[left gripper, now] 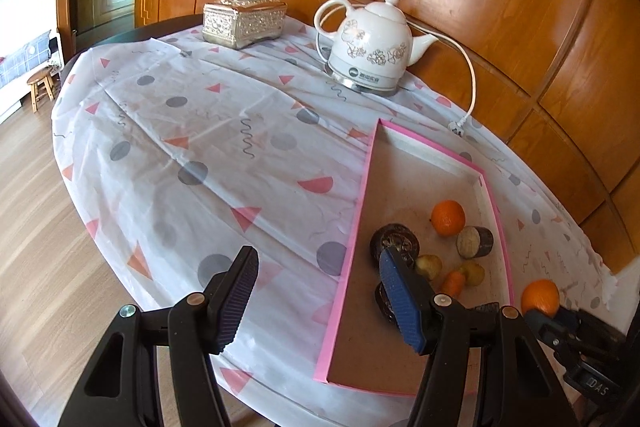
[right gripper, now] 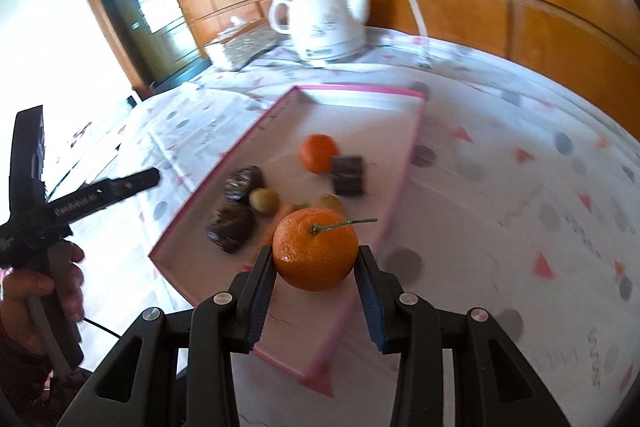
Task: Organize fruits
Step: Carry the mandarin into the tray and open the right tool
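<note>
Oranges are what's getting sorted here, and the left wrist view shows one orange already sitting in the pink-edged tray near its far right wall, right beside a cut brown fruit, with dark round fruits, small yellowish ones and a bit of carrot clustered close by. Left hand-held gripper hangs wide open with nothing in it, one finger over the patterned cloth on the surface and the other over the tray, so my guess is it's just waiting its turn. A white kettle and tissue box sit at the far end, well apart from the tray. Over on the right wrist view, the right hand-held gripper is clamped on a second orange, pads squeezing it from both sides, held above the tray's near right corner, probably so it can join the rest. It's round, so no real long axis, but the stem pokes up and off to the right. That view is blurry further out.
</note>
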Action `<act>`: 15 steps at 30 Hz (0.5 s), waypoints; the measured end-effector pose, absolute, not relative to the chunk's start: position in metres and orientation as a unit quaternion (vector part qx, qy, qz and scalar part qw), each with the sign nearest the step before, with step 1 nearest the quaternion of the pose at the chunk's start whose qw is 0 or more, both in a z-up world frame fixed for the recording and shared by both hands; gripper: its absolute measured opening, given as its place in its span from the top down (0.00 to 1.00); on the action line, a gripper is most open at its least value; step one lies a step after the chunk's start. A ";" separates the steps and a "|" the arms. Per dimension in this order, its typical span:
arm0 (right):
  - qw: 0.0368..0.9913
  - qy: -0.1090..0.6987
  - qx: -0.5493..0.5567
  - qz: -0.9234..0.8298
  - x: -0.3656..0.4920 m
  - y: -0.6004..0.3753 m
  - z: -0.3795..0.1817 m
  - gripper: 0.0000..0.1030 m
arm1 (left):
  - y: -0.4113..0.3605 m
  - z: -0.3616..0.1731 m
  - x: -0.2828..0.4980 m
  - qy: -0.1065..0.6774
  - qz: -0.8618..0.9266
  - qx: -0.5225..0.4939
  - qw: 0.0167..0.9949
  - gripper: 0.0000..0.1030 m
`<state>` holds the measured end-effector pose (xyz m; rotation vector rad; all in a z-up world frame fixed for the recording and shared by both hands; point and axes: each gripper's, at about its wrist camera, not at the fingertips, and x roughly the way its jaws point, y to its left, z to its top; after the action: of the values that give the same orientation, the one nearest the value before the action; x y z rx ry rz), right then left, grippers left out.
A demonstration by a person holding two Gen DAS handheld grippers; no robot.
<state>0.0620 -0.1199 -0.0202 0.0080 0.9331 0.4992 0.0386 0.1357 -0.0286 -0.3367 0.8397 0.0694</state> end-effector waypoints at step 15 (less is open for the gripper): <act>0.841 0.467 -0.073 0.263 0.089 -0.060 -0.052 0.60 | 0.130 -0.042 0.043 0.424 0.026 -0.163 0.891 0.38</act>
<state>0.0886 -0.0600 -0.0515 -0.1552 0.9863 0.5562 0.0426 0.1303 -0.0418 -0.3384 0.8796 0.0549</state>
